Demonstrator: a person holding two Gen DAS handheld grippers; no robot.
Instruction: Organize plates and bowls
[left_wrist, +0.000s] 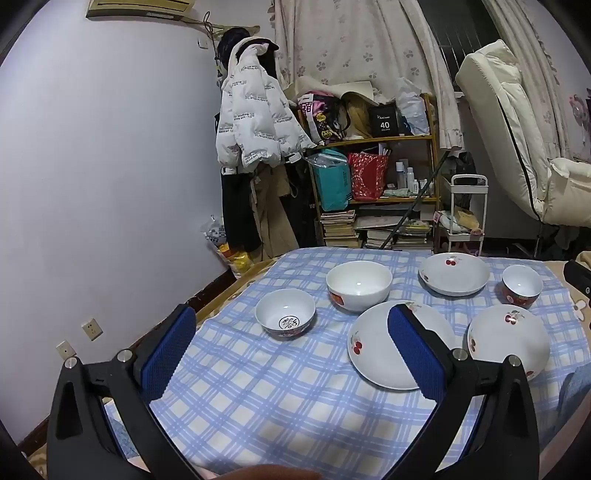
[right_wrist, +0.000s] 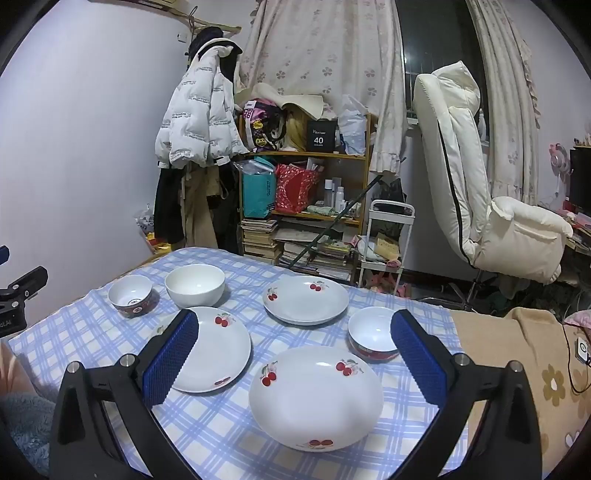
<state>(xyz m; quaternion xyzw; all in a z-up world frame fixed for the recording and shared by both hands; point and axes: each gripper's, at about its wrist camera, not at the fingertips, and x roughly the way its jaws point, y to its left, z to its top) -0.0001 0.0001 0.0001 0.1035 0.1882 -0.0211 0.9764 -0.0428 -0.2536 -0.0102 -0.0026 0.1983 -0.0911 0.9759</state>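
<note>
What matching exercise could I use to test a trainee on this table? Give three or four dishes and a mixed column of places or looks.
Things
1. large white bowl
2. red-sided bowl with a mark inside
3. nearest cherry plate
4. red-banded bowl

Places or looks
A. beside the right claw's right finger
B. closest to the right wrist camera, between the fingers
C. far left on the checked cloth
D. plain white inside, just right of the marked bowl

Pairs: 1-D, 2-C, 3-B, 4-A
</note>
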